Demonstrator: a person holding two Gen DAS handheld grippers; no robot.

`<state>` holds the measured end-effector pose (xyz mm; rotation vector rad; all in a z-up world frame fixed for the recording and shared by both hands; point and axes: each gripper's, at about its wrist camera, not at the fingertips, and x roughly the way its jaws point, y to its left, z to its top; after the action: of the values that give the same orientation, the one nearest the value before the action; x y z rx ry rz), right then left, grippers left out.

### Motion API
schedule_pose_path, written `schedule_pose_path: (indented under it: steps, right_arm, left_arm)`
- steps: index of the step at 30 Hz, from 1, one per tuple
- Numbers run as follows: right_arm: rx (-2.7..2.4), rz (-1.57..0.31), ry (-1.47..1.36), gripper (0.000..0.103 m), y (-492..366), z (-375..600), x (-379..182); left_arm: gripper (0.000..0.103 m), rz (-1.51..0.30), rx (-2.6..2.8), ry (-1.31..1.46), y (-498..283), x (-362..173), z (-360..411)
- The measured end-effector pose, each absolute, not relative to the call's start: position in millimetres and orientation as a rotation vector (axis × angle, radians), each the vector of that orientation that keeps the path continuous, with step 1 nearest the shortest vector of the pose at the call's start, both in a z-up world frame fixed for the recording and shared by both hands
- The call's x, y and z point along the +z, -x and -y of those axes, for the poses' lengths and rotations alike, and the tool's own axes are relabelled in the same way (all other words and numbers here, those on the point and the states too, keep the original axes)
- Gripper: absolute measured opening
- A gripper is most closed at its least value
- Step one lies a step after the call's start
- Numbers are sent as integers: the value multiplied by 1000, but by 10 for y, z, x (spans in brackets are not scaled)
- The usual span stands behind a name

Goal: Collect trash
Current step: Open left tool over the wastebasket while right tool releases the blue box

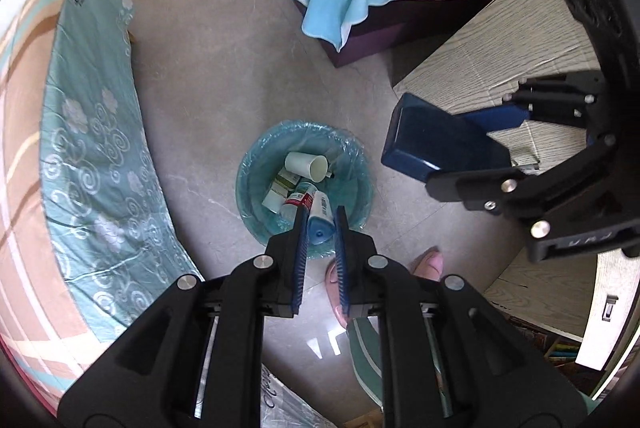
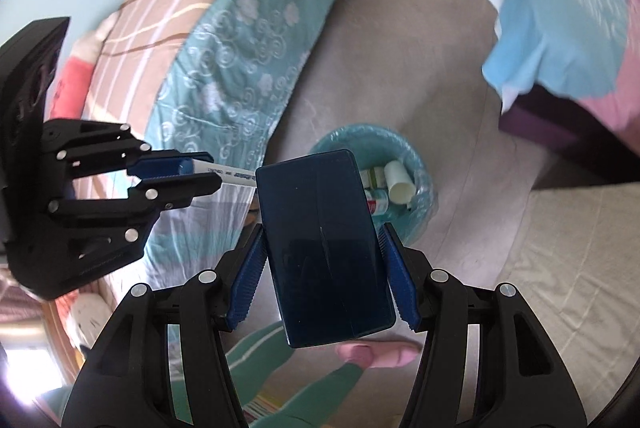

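My left tongs [image 1: 320,228] grip a tube [image 1: 320,218], my right tongs [image 2: 322,264] clamp a blue box [image 2: 324,248], both above the bin [image 1: 256,168]. I should centre each over the rim before letting go.

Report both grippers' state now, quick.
Left gripper: closed on a white tube with a blue cap, over the bin.
Right gripper: closed on a dark blue box, jaws held wide by it.
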<state>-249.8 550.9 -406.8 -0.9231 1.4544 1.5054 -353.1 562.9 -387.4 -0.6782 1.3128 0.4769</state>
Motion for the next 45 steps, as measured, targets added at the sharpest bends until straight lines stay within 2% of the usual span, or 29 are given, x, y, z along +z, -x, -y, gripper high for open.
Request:
schedule_pose_path:
  steps: [13,17,19,21,33,36,43,45]
  right_arm:
    - [1339,-1610,828,58,2581,-5607,-4899]
    - [1312,-1635,827,60,2608,-5641,-5020]
    - [1281,-1657,811,72,2588,-5629,-5048]
    - [1263,-1662,795,75,2557,-5611,-5044]
    - [1210,-1651,743,75,2325,-5291,-4851]
    - [1212,-1644,723,75,2278,-5212,-4755]
    - [1240,-1588,686,75,2204,-5125,-4455]
    - [1258,-1569,670,75,2191,-5119,-4341]
  left_arm:
    - [12,-1353,475,749,3617,-4481,-5706]
    - [22,-1372,483,754,3597,-4563,-5726]
    - [27,-1374,490,755,3603,-4576,-5728]
    - [33,-1376,492,752,3615,-4566,-5717]
    - [34,-1392,452,699,3689,-4456,-5531]
    - [37,-1390,455,669,3683,-4373,-5486]
    - [37,-1376,472,607,3606,-4094,-5456]
    - [43,-1374,478,586,3590,-4008,-5443]
